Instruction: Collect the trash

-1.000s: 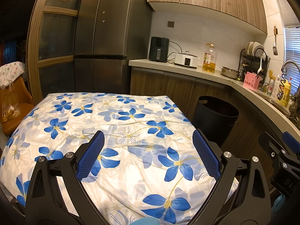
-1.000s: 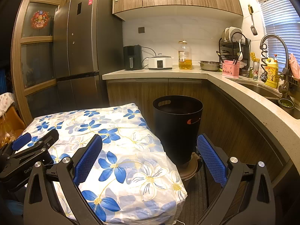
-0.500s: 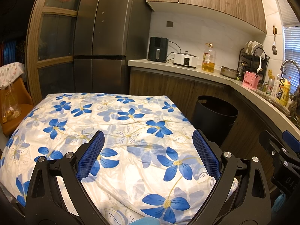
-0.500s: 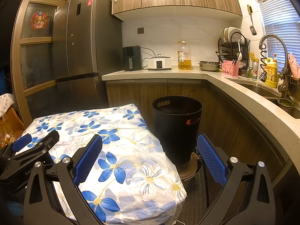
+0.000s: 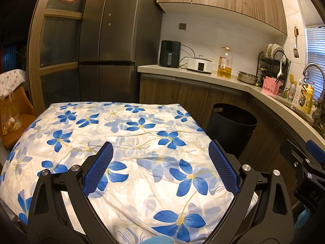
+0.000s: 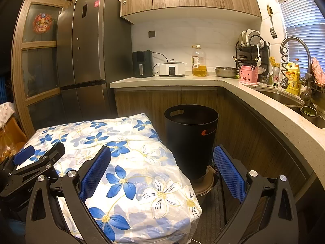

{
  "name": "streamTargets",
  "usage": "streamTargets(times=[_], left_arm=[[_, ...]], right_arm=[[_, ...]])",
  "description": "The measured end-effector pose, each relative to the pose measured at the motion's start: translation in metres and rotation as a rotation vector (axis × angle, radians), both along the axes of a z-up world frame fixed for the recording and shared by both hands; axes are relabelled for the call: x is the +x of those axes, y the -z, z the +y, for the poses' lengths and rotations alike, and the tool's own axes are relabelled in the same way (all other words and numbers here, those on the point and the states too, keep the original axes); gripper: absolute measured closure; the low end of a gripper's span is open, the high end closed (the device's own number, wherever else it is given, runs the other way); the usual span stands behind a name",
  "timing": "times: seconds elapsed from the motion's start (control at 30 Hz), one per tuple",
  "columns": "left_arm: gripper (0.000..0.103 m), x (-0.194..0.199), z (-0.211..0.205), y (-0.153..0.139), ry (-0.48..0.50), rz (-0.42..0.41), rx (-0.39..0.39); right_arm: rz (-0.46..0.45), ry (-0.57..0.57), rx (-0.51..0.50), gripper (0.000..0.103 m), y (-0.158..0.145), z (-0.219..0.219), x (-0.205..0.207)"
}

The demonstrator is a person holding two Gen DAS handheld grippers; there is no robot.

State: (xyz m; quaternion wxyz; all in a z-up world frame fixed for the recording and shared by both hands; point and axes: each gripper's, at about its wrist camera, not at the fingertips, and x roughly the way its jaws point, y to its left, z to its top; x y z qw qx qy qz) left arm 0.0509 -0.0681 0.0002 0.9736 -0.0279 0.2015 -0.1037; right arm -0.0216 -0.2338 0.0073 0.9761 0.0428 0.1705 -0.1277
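Kitchen with a flowered tablecloth (image 5: 142, 158) filling the left wrist view. Left gripper (image 5: 160, 166) spread above it, holding nothing. Right gripper (image 6: 161, 171) spread and empty too. Black trash bin (image 6: 191, 140) beside the table, base visible only in the right view.

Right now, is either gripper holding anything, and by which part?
Nothing is held. The left gripper and right gripper are both open, with nothing between their fingers, above the flowered tablecloth.

One bin (image 6: 191, 140), one table (image 5: 121, 142) (floral-covered).
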Motion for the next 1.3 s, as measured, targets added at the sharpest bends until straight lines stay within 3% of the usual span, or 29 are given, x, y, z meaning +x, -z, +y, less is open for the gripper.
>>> streamTargets(times=[0.17,0.63,1.3], left_arm=[[0.015,-0.0010,0.0006,0.0014,0.010,-0.003,0.018],[0.015,-0.0017,0.0037,0.0020,0.013,-0.007,0.014],[0.009,-0.0048,0.0067,0.0031,0.006,-0.009,0.012]], right_arm=[[-0.001,0.002,0.002,0.006,-0.0004,0.0001,-0.0002],[-0.002,0.006,0.003,0.006,-0.0003,0.0009,-0.0010],[-0.011,0.013,0.012,0.006,0.0009,0.0030,-0.0034]])
